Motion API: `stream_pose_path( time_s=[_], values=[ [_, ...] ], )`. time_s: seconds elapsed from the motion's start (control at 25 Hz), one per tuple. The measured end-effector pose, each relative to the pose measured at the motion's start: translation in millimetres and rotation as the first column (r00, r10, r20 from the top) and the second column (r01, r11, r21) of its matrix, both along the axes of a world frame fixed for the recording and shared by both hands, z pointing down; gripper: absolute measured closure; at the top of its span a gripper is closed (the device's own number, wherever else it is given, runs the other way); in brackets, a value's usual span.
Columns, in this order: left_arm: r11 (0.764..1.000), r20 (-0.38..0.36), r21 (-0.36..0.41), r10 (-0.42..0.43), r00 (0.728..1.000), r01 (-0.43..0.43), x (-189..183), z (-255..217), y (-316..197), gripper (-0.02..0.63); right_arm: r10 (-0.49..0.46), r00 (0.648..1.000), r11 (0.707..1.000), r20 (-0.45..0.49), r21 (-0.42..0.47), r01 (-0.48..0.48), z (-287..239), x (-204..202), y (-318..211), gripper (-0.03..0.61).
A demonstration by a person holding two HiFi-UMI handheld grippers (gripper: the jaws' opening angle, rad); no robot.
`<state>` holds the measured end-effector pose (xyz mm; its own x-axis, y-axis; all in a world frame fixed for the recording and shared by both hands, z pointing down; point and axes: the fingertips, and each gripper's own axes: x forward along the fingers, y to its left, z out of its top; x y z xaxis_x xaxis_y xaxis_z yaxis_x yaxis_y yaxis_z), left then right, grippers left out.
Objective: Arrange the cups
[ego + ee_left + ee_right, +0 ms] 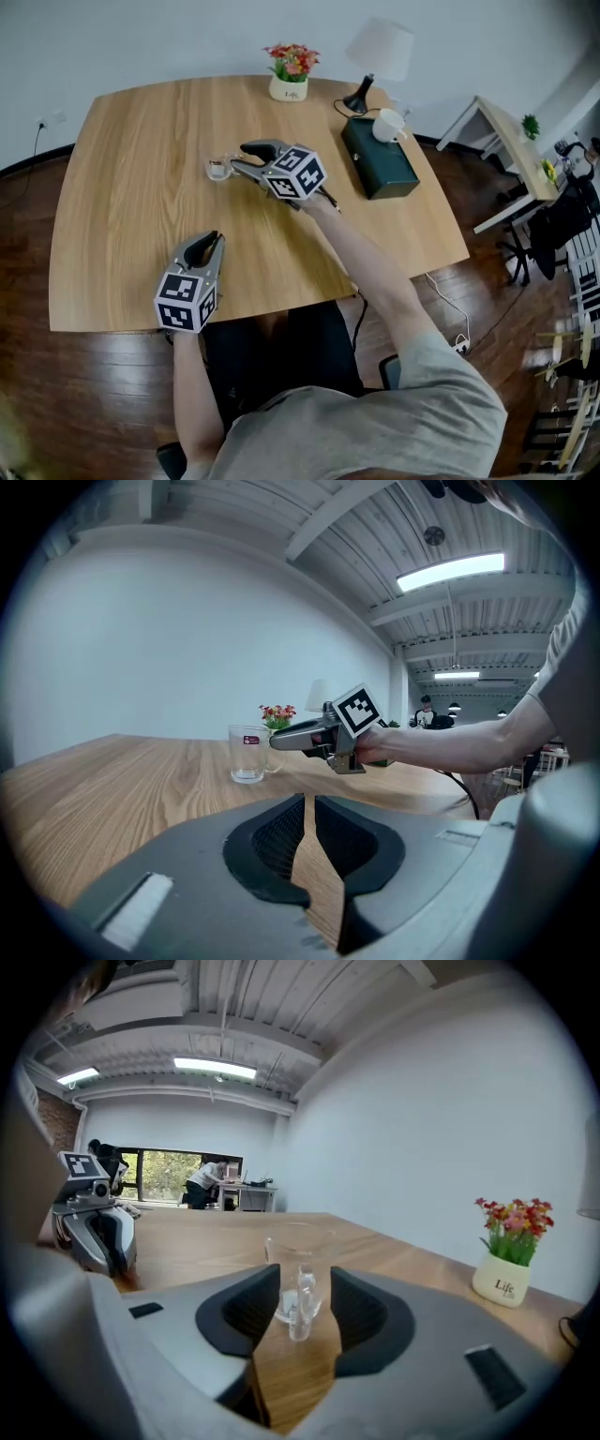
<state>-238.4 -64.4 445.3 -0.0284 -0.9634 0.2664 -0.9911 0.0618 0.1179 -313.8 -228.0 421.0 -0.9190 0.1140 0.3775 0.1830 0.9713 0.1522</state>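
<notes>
While the glass cup [219, 169] stood upright left of centre on the table [122, 187], its handle lay between the right gripper's [239, 157] parted jaws, not yet pinched. The grasp seemed in hand; next, those jaws needed to close squarely on the handle. The left gripper [208, 242], lower left, sat closed and empty.

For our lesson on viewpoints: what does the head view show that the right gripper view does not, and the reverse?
Only the head view: the green box with a white cup on it, and the person's arms. Only the right gripper view: ceiling lights, a far window, and the handle of the glass standing between the open jaws of the right gripper. Both: the table, the glass, the flower pot and the left gripper.
</notes>
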Motion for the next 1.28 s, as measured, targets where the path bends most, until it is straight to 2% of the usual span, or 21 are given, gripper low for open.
stream_pose_path(
  time_s=[0.08, 0.24, 0.4, 0.56, 0.84, 1.0, 1.16, 1.28],
  values=[
    [1.0, 0.0, -0.001, 0.001, 1.0, -0.001, 0.2, -0.7, -0.3, 0.568, -0.025, 1.0, 1.0, -0.013, 0.008, 0.025, 4.6, -3.3, 3.2, 0.456],
    [1.0, 0.0, -0.002, 0.0, 1.0, 0.0, -1.1, -1.5, 0.3, 0.568, -0.029, 1.0, 0.999, -0.005, 0.017, 0.029, 5.5, -2.6, 4.4, 0.505],
    [1.0, 0.0, -0.002, -0.004, 1.0, 0.004, -0.9, -3.8, -1.1, 0.568, 0.002, 1.0, 0.998, 0.024, -0.063, 0.0, 1.0, 5.8, 0.8, 0.511],
    [1.0, 0.008, 0.003, -0.001, 1.0, 0.001, -1.0, -10.4, -4.9, 0.568, 0.066, 0.996, 0.995, 0.067, -0.08, -0.06, -9.5, 30.6, -9.6, 0.512],
    [1.0, 0.0, -0.001, 0.01, 1.0, -0.01, -12.1, -6.3, 6.2, 0.568, 0.192, 0.967, 0.966, 0.167, -0.204, -0.157, -23.4, 103.8, -16.9, 0.512],
    [1.0, -0.001, -0.003, -0.018, 1.0, 0.018, -15.8, -5.9, 12.5, 0.568, 0.23, 0.942, 0.956, 0.245, -0.24, -0.171, -46.6, 152.1, -21.6, 0.512],
    [1.0, -0.001, -0.001, -0.018, 1.0, 0.018, -8.8, -6.0, 8.1, 0.568, 0.313, 0.891, 0.942, 0.329, -0.227, -0.247, -87.5, 221.6, -49.7, 0.512],
    [1.0, 0.0, -0.001, -0.013, 1.0, 0.013, -5.9, -6.1, 6.1, 0.568, 0.413, 0.837, 0.911, 0.36, -0.144, -0.387, -116.3, 280.5, -95.6, 0.512]
  ],
)
